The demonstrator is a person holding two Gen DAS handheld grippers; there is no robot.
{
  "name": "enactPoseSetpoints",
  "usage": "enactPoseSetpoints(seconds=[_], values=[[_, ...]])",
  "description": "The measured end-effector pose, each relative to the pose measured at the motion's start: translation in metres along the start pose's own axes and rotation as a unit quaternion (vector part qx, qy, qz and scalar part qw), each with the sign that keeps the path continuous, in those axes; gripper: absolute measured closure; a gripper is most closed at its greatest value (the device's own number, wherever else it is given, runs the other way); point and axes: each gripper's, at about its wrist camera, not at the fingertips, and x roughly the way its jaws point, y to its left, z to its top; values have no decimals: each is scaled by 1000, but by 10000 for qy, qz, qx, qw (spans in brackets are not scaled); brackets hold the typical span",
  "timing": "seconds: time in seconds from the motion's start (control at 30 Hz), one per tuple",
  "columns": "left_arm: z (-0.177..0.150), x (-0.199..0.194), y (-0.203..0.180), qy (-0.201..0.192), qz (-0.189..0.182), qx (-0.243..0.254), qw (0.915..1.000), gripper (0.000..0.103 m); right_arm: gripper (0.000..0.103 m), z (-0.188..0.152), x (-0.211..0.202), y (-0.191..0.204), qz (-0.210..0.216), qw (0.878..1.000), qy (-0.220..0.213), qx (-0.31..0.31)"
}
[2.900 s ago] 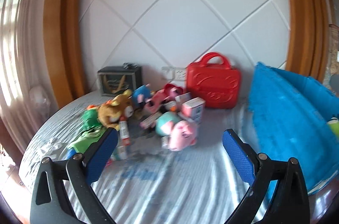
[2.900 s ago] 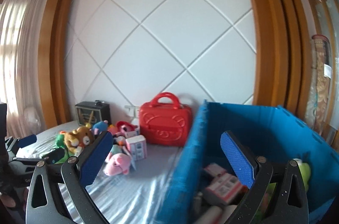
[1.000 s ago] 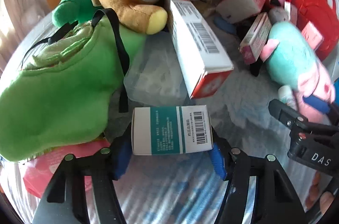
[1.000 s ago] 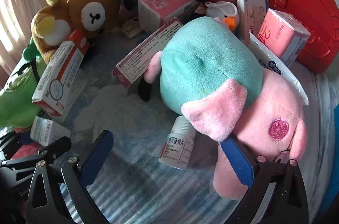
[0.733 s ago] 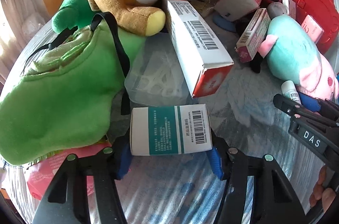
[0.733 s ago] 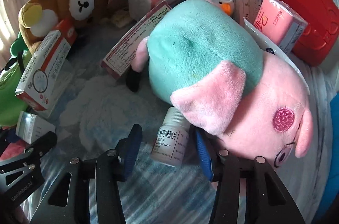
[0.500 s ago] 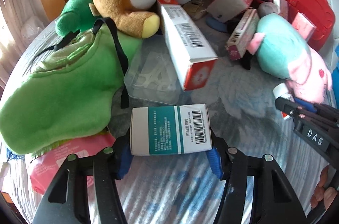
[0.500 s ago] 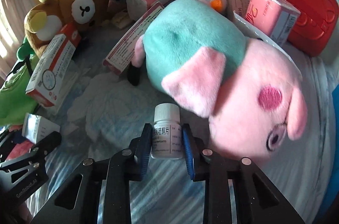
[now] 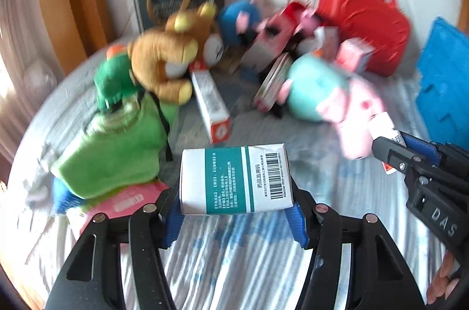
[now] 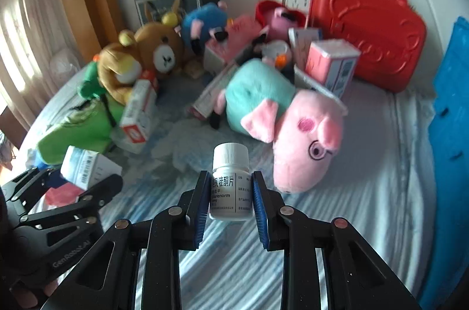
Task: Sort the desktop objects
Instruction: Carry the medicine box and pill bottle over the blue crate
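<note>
My left gripper (image 9: 236,211) is shut on a white and teal medicine box (image 9: 236,179), held crosswise above the striped bedsheet. My right gripper (image 10: 231,203) is shut on a small white pill bottle (image 10: 230,184), upright between the blue pads. Each gripper shows in the other's view: the right gripper (image 9: 392,150) with the bottle at the right edge, the left gripper (image 10: 85,181) with its box (image 10: 88,167) at the lower left. Behind lies a heap of plush toys and boxes, among them a pink and teal pig (image 10: 281,116) and a brown bear (image 10: 146,57).
A red plastic case (image 10: 366,25) stands against the white padded wall. A blue crate (image 10: 451,116) rises at the right edge. A green plush bag (image 9: 117,140), a long red-ended box (image 9: 212,104) and pink packs (image 10: 331,63) lie in the pile. A dark clock (image 10: 178,2) sits behind.
The right gripper has shut on the pill bottle beside the pig and lifted it off the sheet. Both grippers have risen and drawn back from the pile, the left still holding its box.
</note>
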Motion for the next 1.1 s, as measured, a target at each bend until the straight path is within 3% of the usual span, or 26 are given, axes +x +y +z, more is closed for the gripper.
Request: enactPoseSetpoints(seconds=[0.2, 0.33, 0.5, 0.77, 0.93, 1.03, 1.1], values=[[20, -77, -28, -932, -300, 422, 9943, 45, 75, -10, -89, 24, -336, 9950, -941, -42], [18, -128, -52, -1422, -615, 703, 9854, 45, 75, -25, -162, 23, -830, 9828, -1651, 49], [18, -177, -105, -1836, -1004, 1163, 9709, 45, 75, -48, -227, 3, -1462, 9633, -2236, 272], [20, -237, -219, -2211, -1709, 1543, 9477, 45, 75, -86, -323, -80, -2254, 9300, -2797, 775], [22, -275, -306, -2547, -1896, 1802, 9310, 45, 75, -108, -366, -151, -2604, 9137, -2925, 1089], [17, -289, -357, -2611, -1986, 1953, 9243, 45, 75, -123, -385, -200, -2711, 9063, -2973, 1295], [13, -292, -392, -2526, -2003, 2046, 9242, 45, 75, -131, -389, -227, -2759, 9042, -2959, 1373]])
